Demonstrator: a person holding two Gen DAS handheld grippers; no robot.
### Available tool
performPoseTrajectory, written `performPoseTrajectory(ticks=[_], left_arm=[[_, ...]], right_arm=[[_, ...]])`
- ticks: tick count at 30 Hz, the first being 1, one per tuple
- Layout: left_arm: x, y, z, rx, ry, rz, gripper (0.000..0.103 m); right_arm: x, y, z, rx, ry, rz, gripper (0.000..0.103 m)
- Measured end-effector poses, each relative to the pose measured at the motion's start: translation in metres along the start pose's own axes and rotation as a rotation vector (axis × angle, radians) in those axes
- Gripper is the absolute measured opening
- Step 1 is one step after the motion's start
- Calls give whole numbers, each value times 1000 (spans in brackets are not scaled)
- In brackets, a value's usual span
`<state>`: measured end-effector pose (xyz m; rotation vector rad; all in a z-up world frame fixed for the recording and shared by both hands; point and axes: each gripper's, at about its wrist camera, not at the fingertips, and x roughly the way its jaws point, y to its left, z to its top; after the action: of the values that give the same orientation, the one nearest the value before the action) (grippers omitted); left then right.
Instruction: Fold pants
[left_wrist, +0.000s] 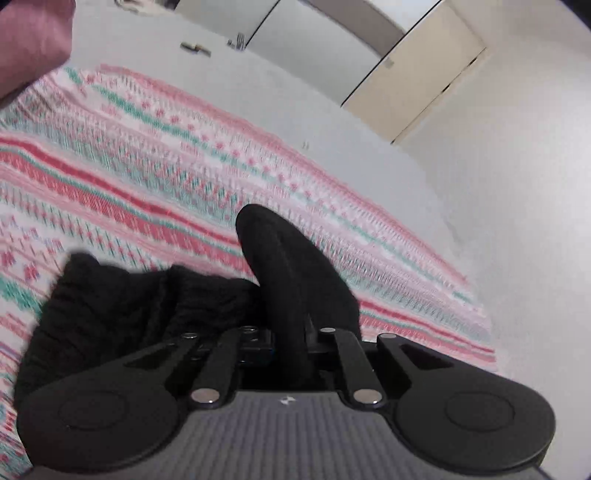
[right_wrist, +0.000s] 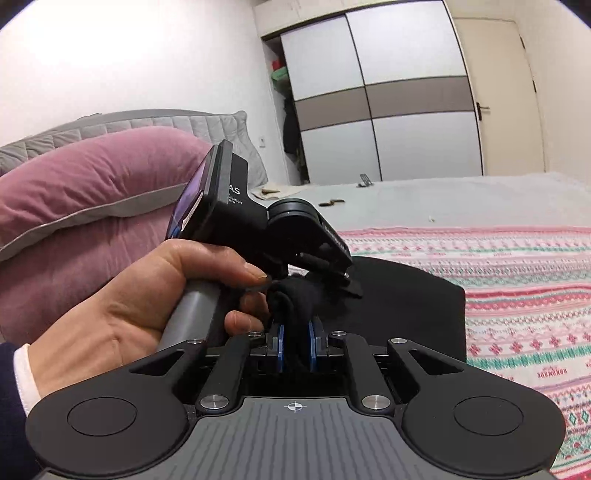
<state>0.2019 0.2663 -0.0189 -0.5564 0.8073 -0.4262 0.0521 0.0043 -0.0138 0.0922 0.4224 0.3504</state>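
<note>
Both hand-held grippers pinch the black pants (right_wrist: 406, 295) above the striped blanket (right_wrist: 517, 280): the left hand-held gripper (left_wrist: 291, 332) and the right hand-held gripper (right_wrist: 295, 343).

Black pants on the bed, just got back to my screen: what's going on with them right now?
A person is folding the black pants on the patterned bedspread. Both grippers are clamped on bunched black fabric: the left hand-held gripper holds a fold of it, and the right hand-held gripper pinches cloth between its blue pads. In the right view the person's left hand grips the other tool's handle just ahead. A pink pillow lies beyond.
</note>
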Motion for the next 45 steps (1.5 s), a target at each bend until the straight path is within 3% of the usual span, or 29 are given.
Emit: performPoseTrajectory(ticks=[4, 7, 11, 15, 17, 19, 23, 26, 28, 31, 34, 37, 39, 42, 45], left_arm=[[-32, 20, 14, 23, -78, -26, 22], [-52, 41, 20, 53, -103, 13, 22], [-46, 75, 16, 72, -89, 88, 22], [-35, 99, 14, 44, -39, 60, 23], [-34, 95, 16, 36, -32, 63, 25], [-32, 78, 15, 127, -38, 121, 26], [-32, 67, 11, 243, -64, 164, 26], [-33, 77, 11, 192, -67, 135, 27], [-34, 81, 13, 158, -66, 122, 27], [-43, 72, 19, 157, -64, 180, 34], [-68, 51, 19, 205, -139, 232, 39], [-83, 35, 9, 238, -184, 177, 49], [-73, 31, -1, 242, -137, 152, 49], [-39, 28, -19, 296, 12, 262, 48], [-23, 25, -28, 372, 38, 344, 49]], right_arm=[[7, 20, 14, -41, -1, 61, 13], [18, 40, 20, -67, 14, 122, 13], [44, 68, 16, -101, 66, 169, 13], [79, 80, -2, -103, 149, 193, 13], [92, 80, -13, -86, 194, 196, 13], [100, 81, -21, -84, 219, 183, 13], [98, 73, -20, -52, 237, 190, 23], [84, 62, -15, -36, 278, 235, 36], [69, 50, -12, -22, 332, 250, 36], [42, 24, -1, 3, 307, 247, 36], [19, -15, 19, 77, 224, 197, 36], [29, -40, 29, 67, 204, 93, 37], [58, -53, 24, 50, 262, 41, 38], [99, -59, 0, 31, 372, 17, 38], [110, -55, -28, 49, 371, 3, 38]])
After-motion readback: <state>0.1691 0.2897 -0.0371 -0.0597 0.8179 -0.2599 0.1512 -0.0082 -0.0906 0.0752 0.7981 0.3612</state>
